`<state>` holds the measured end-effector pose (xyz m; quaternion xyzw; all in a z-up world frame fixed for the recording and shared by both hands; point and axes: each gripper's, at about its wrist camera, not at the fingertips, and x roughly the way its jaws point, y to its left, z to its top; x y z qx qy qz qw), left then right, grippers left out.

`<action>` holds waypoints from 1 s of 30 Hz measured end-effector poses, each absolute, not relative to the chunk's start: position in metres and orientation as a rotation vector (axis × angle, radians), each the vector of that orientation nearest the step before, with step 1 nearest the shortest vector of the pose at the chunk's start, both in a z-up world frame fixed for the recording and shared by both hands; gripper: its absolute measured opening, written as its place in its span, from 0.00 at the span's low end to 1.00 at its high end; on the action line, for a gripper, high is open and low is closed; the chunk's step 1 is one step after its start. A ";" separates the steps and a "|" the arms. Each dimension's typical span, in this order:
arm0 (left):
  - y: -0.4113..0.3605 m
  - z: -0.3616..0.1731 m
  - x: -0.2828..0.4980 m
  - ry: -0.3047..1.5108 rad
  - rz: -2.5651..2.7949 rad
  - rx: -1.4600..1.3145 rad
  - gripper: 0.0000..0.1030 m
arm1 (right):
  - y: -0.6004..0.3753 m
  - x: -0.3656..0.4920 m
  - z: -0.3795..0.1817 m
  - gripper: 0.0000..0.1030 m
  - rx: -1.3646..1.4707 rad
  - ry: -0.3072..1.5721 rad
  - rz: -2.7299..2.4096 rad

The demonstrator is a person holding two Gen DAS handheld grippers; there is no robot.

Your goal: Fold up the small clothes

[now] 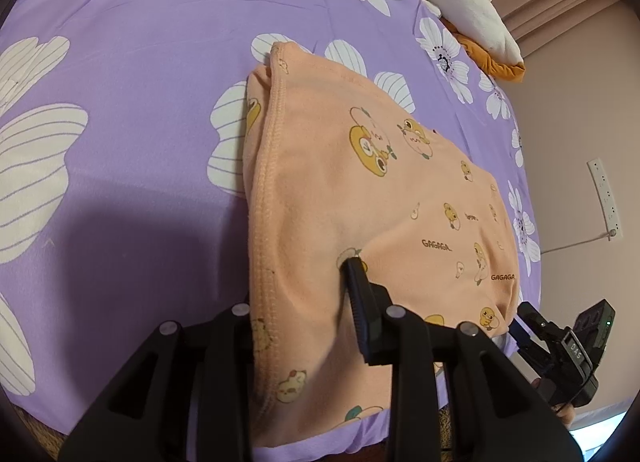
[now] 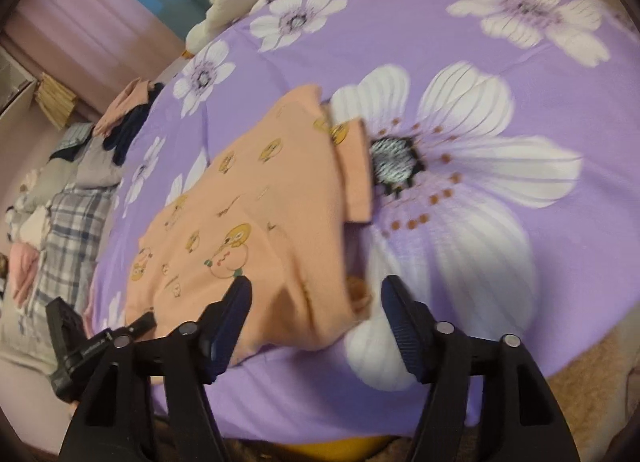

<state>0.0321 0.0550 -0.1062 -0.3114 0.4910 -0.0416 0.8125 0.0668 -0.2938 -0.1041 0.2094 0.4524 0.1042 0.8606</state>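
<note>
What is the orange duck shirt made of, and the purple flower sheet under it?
The shirt looks like soft, matte knit cotton: it has a stitched hem along its edge, printed ducks, and it bends limply over the left gripper. The sheet looks like thin, smooth woven fabric, perhaps polyester or cotton, with a slight sheen and a few fine creases. Neither can be told for sure from sight alone.

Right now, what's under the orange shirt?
The orange shirt lies on the purple flowered bedsheet, which shows all around it. A folded-under layer peeks out at its far edge. The left gripper has one finger hidden beneath the fabric. Anything else underneath is covered.
</note>
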 end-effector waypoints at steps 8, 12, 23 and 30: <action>0.052 -0.105 0.033 1.050 -0.097 -0.657 0.31 | -0.288 0.074 -0.120 0.65 0.522 0.988 0.307; 0.052 -0.105 0.033 1.050 -0.097 -0.657 0.32 | -0.284 0.078 -0.125 0.66 0.527 0.982 0.307; 0.046 -0.103 0.031 1.043 -0.082 -0.619 0.35 | -0.277 0.096 -0.131 0.45 0.640 0.872 0.370; 0.039 -0.094 0.030 1.059 -0.064 -0.553 0.37 | -0.275 0.094 -0.130 0.22 0.671 0.857 0.356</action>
